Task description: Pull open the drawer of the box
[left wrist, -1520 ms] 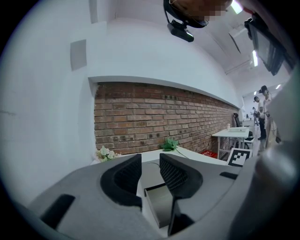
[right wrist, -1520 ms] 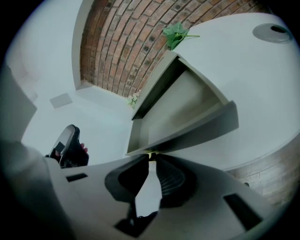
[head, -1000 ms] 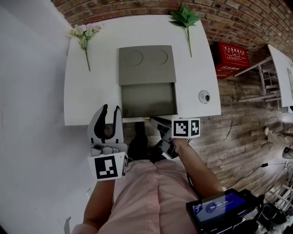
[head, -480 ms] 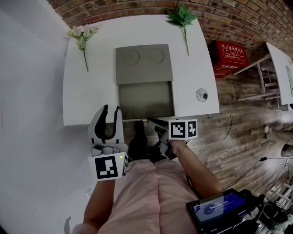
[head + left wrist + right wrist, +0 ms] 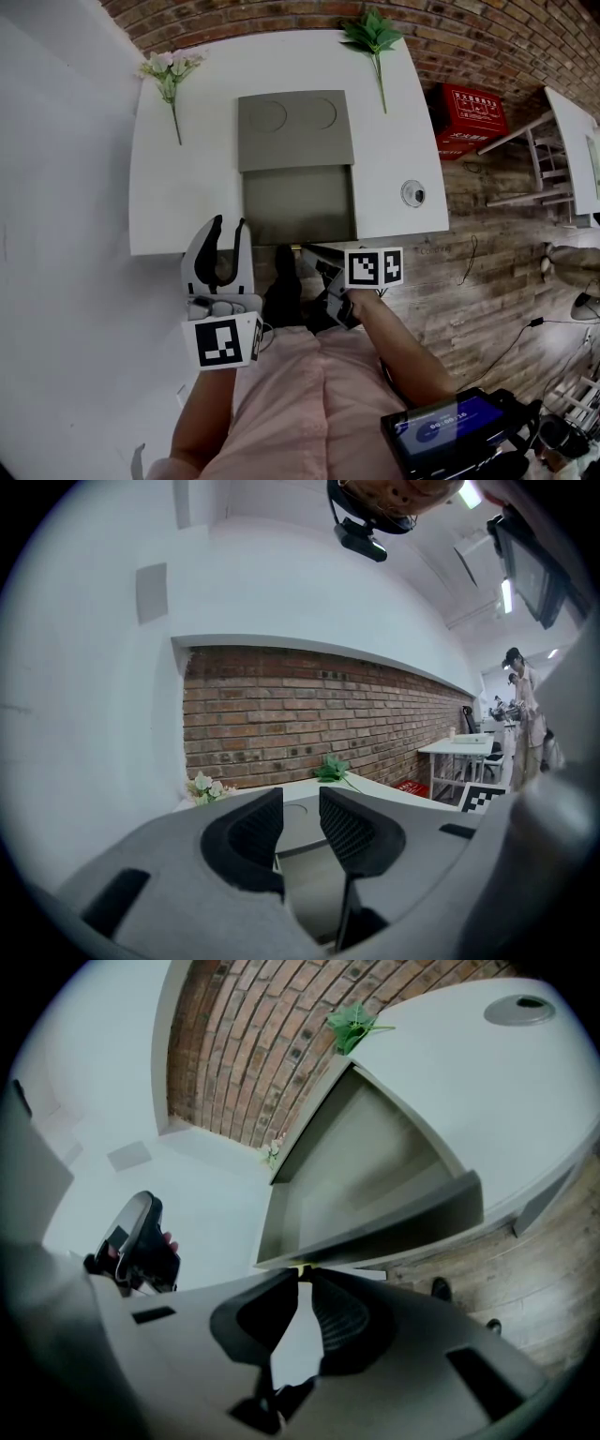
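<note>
On the white worktop (image 5: 159,206), a sprig of pale flowers (image 5: 169,67) lies at the far left. Our left tool (image 5: 228,225) hangs just off the near edge, its jaws apart with nothing between them. At the middle sits the grey box (image 5: 293,129), with two round recesses in its lid. Its drawer (image 5: 300,204) stands pulled out toward us, and inside we see only a bare grey floor. Box and drawer together run lengthwise from the brick wall (image 5: 469,37) to the worktop's near edge, the drawer's front facing us at that edge. Our right tool (image 5: 307,249) is closed on a small yellowish pull (image 5: 299,1268) at the drawer's front. In the head view the pull is hard to make out beside the tool. Further right lie a green leafy sprig (image 5: 375,37) and a small round disc (image 5: 413,194); what the disc is we cannot tell. A red crate (image 5: 473,117) stands on the wooden floor (image 5: 506,281), its print too small to read.
</note>
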The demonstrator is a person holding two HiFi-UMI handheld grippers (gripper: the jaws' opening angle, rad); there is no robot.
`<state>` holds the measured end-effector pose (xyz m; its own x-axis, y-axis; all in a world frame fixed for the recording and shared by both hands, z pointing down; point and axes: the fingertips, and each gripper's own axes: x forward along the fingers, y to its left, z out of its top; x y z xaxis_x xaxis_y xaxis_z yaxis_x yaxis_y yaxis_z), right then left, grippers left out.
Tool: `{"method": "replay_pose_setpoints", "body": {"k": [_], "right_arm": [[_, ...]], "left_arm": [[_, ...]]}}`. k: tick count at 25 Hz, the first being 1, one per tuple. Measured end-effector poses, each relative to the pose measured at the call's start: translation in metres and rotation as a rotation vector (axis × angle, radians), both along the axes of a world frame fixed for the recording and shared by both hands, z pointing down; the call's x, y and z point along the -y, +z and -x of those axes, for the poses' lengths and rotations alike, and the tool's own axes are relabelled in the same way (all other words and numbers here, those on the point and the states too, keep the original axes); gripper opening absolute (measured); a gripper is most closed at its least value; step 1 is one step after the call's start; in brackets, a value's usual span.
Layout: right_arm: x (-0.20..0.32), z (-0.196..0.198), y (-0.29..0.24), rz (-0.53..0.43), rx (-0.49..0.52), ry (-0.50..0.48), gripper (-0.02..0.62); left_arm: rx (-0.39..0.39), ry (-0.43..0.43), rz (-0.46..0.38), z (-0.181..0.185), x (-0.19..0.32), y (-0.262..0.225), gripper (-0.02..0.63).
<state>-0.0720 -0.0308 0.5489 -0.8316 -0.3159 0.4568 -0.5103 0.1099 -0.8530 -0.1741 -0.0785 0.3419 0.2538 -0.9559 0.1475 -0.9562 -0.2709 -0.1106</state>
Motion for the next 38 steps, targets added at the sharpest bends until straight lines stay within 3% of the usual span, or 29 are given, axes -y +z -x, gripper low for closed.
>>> {"method": "replay_pose_setpoints", "body": {"k": [38], "right_arm": [[-0.014,-0.004,0.0,0.011,0.039,0.003,0.054]], "left_arm": [[0.015,0.004,0.003,-0.011,-0.013,-0.001,0.127]]}}
